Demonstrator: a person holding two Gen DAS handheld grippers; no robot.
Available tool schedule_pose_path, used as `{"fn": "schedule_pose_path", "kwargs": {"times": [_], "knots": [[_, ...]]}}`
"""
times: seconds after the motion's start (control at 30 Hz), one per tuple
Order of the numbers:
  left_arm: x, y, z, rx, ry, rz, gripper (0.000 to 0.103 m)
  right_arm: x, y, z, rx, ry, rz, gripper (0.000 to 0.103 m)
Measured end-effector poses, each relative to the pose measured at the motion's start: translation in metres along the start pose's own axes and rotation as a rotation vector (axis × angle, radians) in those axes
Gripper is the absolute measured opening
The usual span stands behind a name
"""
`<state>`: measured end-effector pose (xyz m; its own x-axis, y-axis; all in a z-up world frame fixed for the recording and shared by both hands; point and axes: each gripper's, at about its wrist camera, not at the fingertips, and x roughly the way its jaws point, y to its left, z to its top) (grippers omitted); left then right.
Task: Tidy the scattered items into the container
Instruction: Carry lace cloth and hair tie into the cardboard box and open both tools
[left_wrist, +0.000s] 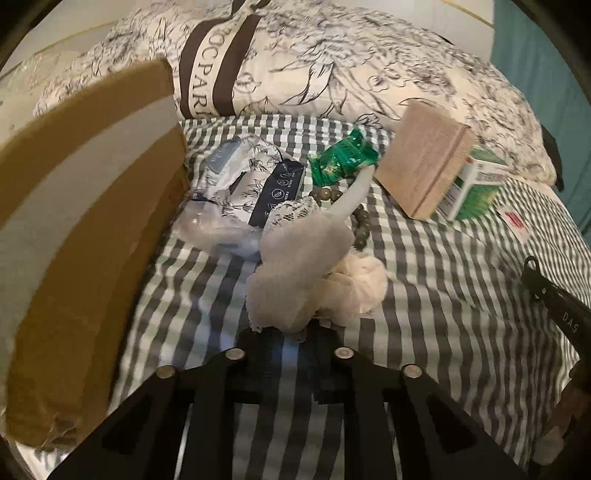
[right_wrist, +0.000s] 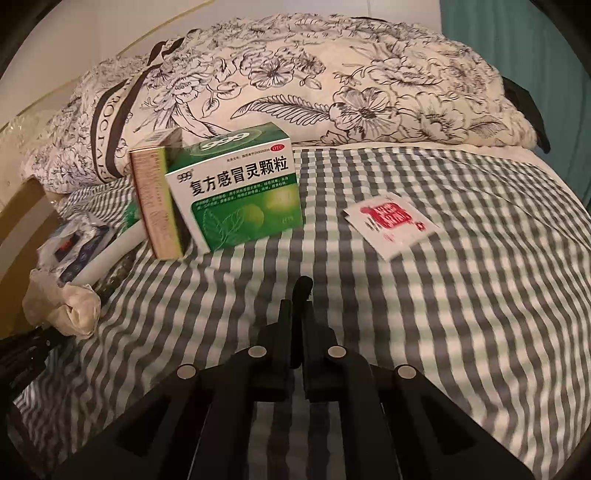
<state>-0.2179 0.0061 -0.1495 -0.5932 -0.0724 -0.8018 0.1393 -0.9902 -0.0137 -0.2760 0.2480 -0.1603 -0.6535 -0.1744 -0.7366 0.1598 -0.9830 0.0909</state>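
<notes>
My left gripper (left_wrist: 290, 328) is shut on a greyish-white lace-edged cloth (left_wrist: 295, 258), which hangs bunched above the checked bedsheet (left_wrist: 443, 295) and hides the fingertips. A crumpled cream cloth (left_wrist: 354, 291) lies just right of it. The open cardboard box (left_wrist: 85, 221) stands close on the left. My right gripper (right_wrist: 299, 295) is shut with nothing between its fingers, over bare sheet. Ahead of it stand a green medicine box (right_wrist: 240, 188) and a tan box (right_wrist: 159, 206). A red and white sachet (right_wrist: 391, 225) lies to its right.
Beyond the held cloth lie a tissue pack (left_wrist: 255, 184), a green wrapper (left_wrist: 343, 158), a string of dark beads (left_wrist: 354, 218) and a white tube (left_wrist: 354, 195). A floral pillow (right_wrist: 332, 85) runs along the back. A teal wall (right_wrist: 517, 44) shows at the far right.
</notes>
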Motion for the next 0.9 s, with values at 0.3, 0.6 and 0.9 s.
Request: {"fn": "schedule_pose_path", "kwargs": {"times": [0.3, 0.6, 0.9], "knots": [[-0.062, -0.006, -0.016, 0.077, -0.069, -0.064, 0.007, -0.065, 0.013, -0.032, 0.000, -0.017, 0.007, 0.004], [-0.128, 0.003, -0.014, 0.087, -0.154, -0.107, 0.007, -0.134, 0.028, -0.053, 0.023, -0.054, 0.043, 0.004], [-0.185, 0.008, -0.023, 0.096, -0.221, -0.136, 0.007, -0.201, 0.060, -0.058, -0.019, -0.121, 0.054, 0.004]]}}
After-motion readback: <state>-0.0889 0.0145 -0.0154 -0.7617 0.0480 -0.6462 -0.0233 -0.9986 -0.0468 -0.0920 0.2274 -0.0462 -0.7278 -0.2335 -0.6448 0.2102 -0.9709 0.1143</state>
